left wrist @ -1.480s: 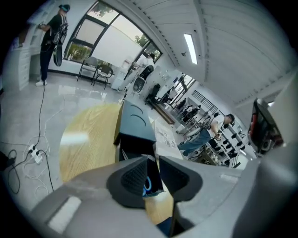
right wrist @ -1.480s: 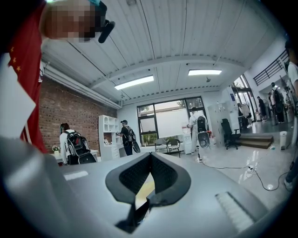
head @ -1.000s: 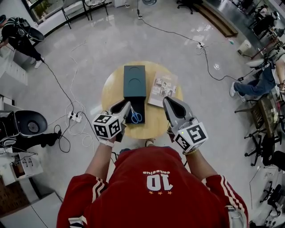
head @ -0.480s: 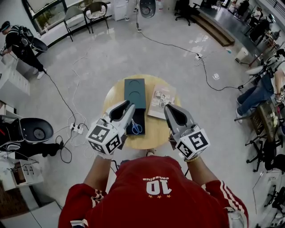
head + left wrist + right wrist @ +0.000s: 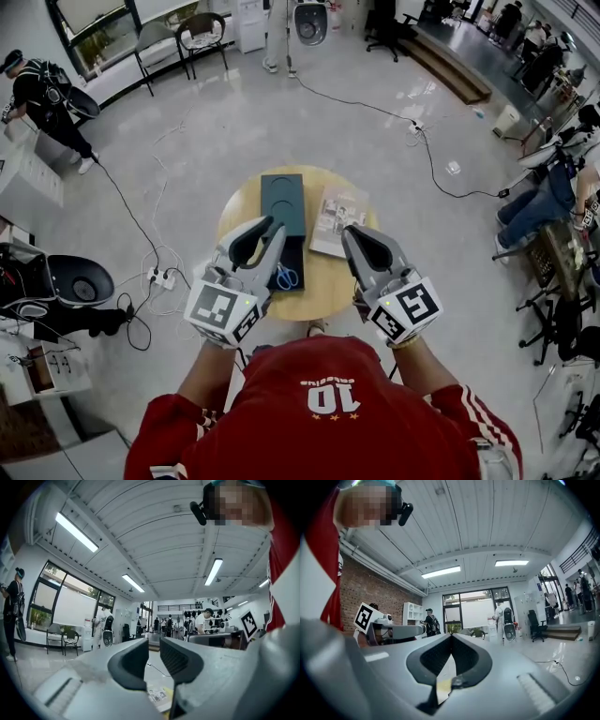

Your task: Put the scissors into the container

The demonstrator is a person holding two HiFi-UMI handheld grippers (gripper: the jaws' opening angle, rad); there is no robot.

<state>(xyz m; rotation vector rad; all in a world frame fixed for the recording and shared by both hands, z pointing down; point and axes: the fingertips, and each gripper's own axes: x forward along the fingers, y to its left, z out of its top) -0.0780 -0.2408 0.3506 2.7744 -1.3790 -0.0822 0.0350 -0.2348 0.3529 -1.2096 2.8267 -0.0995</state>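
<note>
A round wooden table (image 5: pixel 239 211) is seen on a glossy grey floor (image 5: pixel 281 112) crossed by black cables (image 5: pixel 131 211). Blue-handled scissors (image 5: pixel 287 276) are laid on the darker near end of a dark green rectangular container (image 5: pixel 282 197), with a printed booklet (image 5: pixel 337 218) just beside it. Open floor is left around the table's rim. The left gripper (image 5: pixel 278 228) is held slightly parted and empty; the right gripper (image 5: pixel 352 232) is closed at the tips on nothing.
</note>
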